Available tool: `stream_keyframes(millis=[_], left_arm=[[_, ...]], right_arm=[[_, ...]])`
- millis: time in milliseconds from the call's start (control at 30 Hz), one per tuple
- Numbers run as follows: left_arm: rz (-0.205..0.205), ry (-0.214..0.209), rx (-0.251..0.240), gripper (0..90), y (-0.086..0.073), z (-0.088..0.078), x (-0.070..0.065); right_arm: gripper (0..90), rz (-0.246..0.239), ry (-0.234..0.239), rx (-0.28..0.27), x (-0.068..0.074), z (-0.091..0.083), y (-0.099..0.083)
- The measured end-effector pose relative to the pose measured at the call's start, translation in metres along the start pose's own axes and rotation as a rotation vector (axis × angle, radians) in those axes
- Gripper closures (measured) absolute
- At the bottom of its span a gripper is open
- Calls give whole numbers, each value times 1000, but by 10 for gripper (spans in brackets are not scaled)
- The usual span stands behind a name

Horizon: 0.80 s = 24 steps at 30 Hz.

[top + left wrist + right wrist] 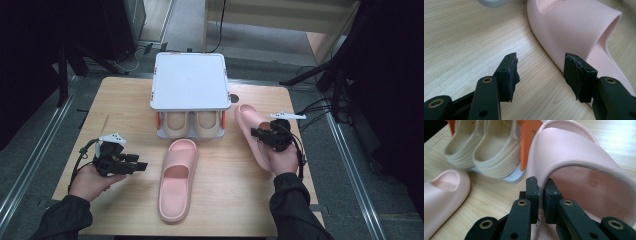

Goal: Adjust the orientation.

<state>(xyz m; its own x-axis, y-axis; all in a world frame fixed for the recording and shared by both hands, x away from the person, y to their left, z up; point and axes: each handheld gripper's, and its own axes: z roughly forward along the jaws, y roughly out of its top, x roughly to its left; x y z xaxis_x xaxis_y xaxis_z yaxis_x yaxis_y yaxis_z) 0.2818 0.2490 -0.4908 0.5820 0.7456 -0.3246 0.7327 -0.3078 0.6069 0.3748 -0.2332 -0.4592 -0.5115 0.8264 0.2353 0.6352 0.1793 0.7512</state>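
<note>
**Thin pinch on a raised slipper: slip and snag risks**

High view: right gripper holds the right pink slipper by the edge of its strap, tilted up off the tabletop, just beside the shoe rack. The rack's lower shelf carries two beige slippers. The left pink slipper lies flat in the middle of the tabletop, toe towards the rack. Left gripper hovers near its left side, apart from it.

Left gripper view: jaws stand wide with nothing between them; the right-hand pad sits just in front of the left pink slipper's side wall, and I cannot tell whether it touches. Risk, as I judge it: a nudge here would skate the slipper sideways across the smooth wood.

Right gripper view: jaws closed tight on the thin strap rim of the right pink slipper, grip close to the edge. The orange post of the rack stands right beside the slipper's toe. Likely failures: soft foam pulling out of so narrow a bite, the slipper swinging under its own weight, or the toe catching the post or the beige pair if it is pushed in at this angle
</note>
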Motion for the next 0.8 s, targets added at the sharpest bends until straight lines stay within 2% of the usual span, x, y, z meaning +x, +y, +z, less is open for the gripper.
stream_keyframes(millis=[167,333,433,700,800], left_arm=[[28,-16,-11,495,5,4,-1],[64,-34,-1,545,12,9,-4],[68,-54,-2,592,16,11,-6],[44,-96,39,670,27,22,-6],[49,-113,25,670,31,24,-6]], right_arm=[[856,-8,18,-2,13,-17,-10],[856,-18,31,0,26,-31,-20],[855,-23,42,11,35,-35,-27],[852,-74,73,76,64,-28,-44],[850,-99,83,107,72,-22,-48]])
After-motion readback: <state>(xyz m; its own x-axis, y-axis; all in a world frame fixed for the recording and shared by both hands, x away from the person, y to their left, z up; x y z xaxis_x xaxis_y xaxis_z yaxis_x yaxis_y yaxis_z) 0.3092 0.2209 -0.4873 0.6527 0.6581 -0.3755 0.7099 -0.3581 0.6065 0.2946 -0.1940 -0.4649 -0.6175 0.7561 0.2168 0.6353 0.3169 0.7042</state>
